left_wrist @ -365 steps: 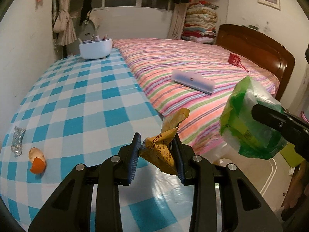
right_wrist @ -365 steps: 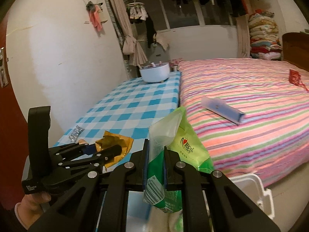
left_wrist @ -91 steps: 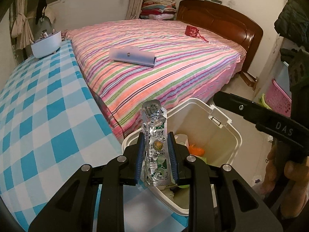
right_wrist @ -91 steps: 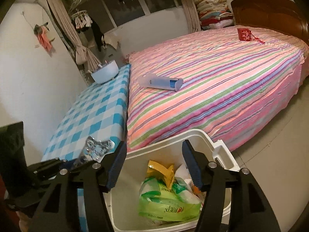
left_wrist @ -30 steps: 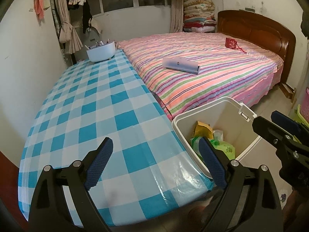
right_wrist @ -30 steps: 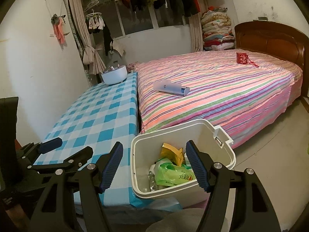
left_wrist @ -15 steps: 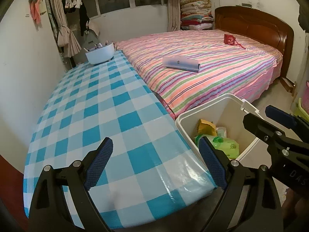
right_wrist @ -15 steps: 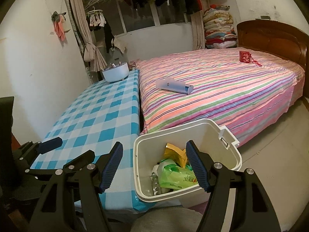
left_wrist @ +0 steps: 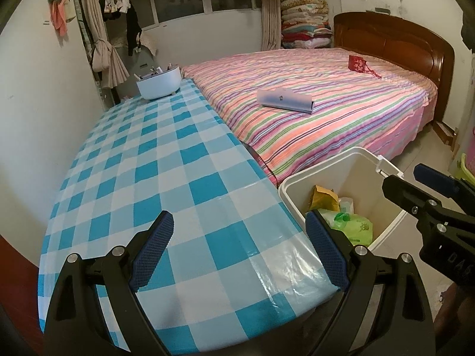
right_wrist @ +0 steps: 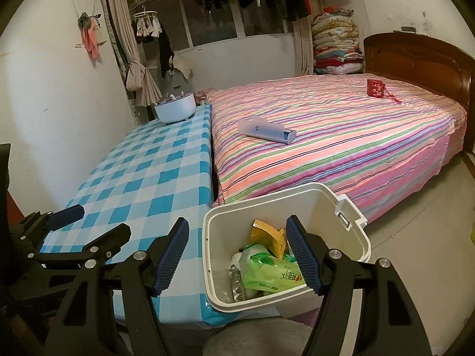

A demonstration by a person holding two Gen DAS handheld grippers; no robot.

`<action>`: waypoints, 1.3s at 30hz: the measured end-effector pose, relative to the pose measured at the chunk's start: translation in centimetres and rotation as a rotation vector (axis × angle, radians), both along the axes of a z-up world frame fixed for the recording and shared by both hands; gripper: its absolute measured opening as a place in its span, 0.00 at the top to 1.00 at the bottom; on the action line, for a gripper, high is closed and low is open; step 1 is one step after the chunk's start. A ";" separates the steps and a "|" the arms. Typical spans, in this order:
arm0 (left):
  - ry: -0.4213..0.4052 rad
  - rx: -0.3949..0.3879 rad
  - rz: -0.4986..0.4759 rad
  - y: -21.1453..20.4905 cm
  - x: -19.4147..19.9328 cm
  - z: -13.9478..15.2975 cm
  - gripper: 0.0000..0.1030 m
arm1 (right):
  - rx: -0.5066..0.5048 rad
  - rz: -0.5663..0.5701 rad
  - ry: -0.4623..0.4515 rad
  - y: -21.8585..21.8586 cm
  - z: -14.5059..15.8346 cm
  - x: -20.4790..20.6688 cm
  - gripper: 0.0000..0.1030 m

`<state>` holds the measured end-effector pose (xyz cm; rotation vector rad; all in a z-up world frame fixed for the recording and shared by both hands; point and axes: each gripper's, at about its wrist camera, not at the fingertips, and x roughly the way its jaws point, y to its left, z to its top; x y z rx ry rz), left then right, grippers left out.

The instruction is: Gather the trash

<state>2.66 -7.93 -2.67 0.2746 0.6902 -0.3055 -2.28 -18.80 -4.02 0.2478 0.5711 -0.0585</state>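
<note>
Bedroom, checkered table (left_wrist: 154, 160) nearest. Left tongs (left_wrist: 240, 255) wide apart, empty, above table's near end. Right tongs (right_wrist: 237, 252) wide apart, empty, over white bin (right_wrist: 353, 228) beside table; green packet (right_wrist: 273, 273), yellow wrapper (right_wrist: 268, 237) inside. Striped bed (left_wrist: 341, 101) beyond bin.

Tablecloth (left_wrist: 166, 160): blue-and-white check. Bedsheet (left_wrist: 341, 106): pink, orange, green, purple stripes. Headboard (left_wrist: 394, 41): dark reddish-brown wood. Bin (right_wrist: 302, 195): cream-white. In it, green wrapper (right_wrist: 270, 273), yellow-orange packet (right_wrist: 267, 237), silver foil strip (right_wrist: 237, 281). Bowl (left_wrist: 158, 81) white. Pouch (left_wrist: 357, 63) on the bed red. Gripper pads (left_wrist: 154, 249) blue, frames black.
</note>
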 end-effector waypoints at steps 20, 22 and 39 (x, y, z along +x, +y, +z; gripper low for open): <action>0.049 -0.002 -0.007 -0.9 0.4 -1.2 0.13 | 0.003 0.002 0.007 -0.4 -0.4 0.1 0.36; 0.066 -0.019 -0.017 -0.9 0.4 -1.3 0.07 | 0.004 0.000 0.009 -0.4 -0.6 0.1 0.36; -0.044 -0.049 -0.101 -1.9 -1.0 0.0 0.06 | 0.017 -0.020 0.007 -1.5 -1.2 -0.5 0.36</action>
